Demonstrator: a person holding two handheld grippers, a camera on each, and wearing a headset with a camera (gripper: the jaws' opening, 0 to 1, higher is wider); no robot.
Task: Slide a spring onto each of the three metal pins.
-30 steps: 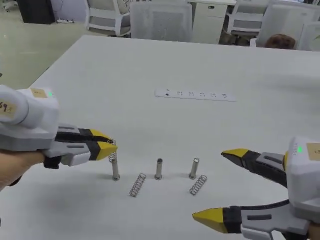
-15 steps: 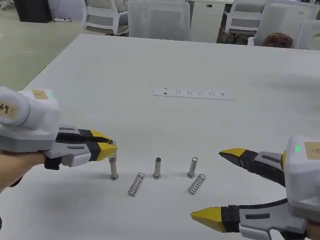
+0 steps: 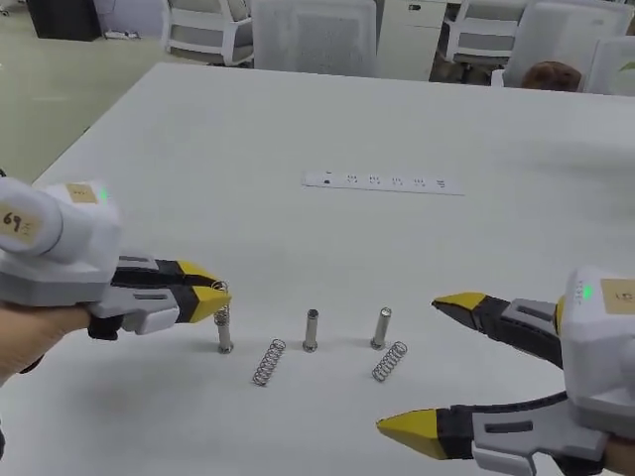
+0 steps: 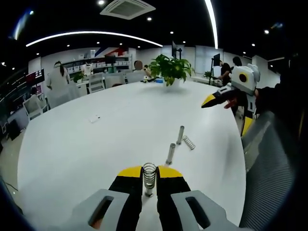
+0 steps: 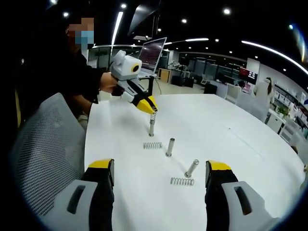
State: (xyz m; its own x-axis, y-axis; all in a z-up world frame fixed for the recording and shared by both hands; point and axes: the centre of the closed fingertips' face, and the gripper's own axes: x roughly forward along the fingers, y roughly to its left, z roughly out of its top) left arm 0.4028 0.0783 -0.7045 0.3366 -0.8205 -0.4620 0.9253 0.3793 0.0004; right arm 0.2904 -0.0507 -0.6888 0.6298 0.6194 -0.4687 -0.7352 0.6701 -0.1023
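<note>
One spring is clenched in the left gripper, atop the leftmost pin, lower left of head view. Right gripper gapes, empty (2 loose springs wait nearby). Next, prob.: ease spring down, let go.

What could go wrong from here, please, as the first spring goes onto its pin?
1. The left gripper pinches the spring over the left pin; if tilted, it may snag on the pin's top or flick away on release.
2. The open right gripper hangs near a loose spring and the right pin; a careless move could knock either.
</note>
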